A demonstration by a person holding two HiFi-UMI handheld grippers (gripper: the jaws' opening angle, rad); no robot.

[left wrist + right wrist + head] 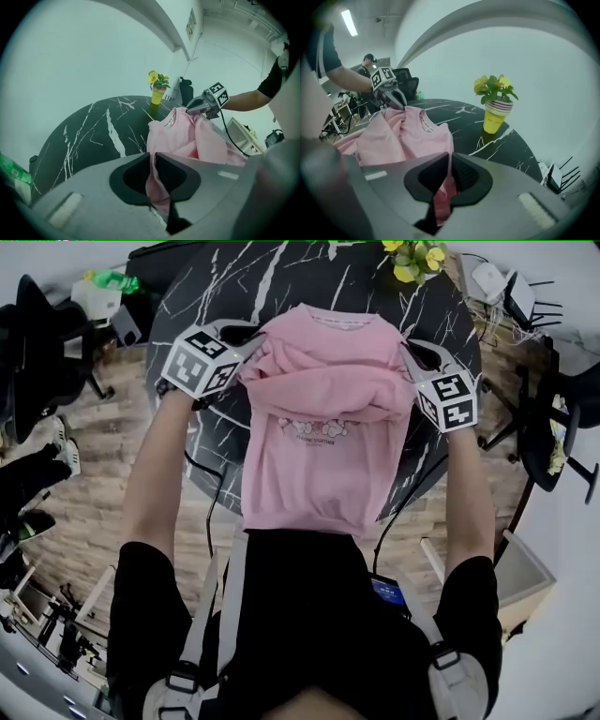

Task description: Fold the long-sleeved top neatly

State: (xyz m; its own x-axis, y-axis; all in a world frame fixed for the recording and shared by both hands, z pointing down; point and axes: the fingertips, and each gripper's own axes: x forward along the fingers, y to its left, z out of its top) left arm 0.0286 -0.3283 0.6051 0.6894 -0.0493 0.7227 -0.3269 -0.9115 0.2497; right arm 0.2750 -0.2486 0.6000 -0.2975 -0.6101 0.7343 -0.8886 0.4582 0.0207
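Observation:
A pink long-sleeved top [323,437] lies on the round black marble table [216,296], collar at the far side, hem hanging over the near edge. Its sleeves are bunched across the chest. My left gripper [251,351] sits at the top's left shoulder. In the left gripper view my left gripper [153,161] is shut on a fold of the pink top [178,131]. My right gripper [410,357] is at the right shoulder. In the right gripper view my right gripper [450,164] pinches the pink top [408,136] too. Each gripper view shows the other gripper across the garment.
A yellow cup of flowers [417,259] stands at the table's far edge, beyond the right shoulder. Black office chairs stand to the left [37,343] and to the right [544,427] of the table. Cables run down from both grippers. Another person stands in the background of the right gripper view.

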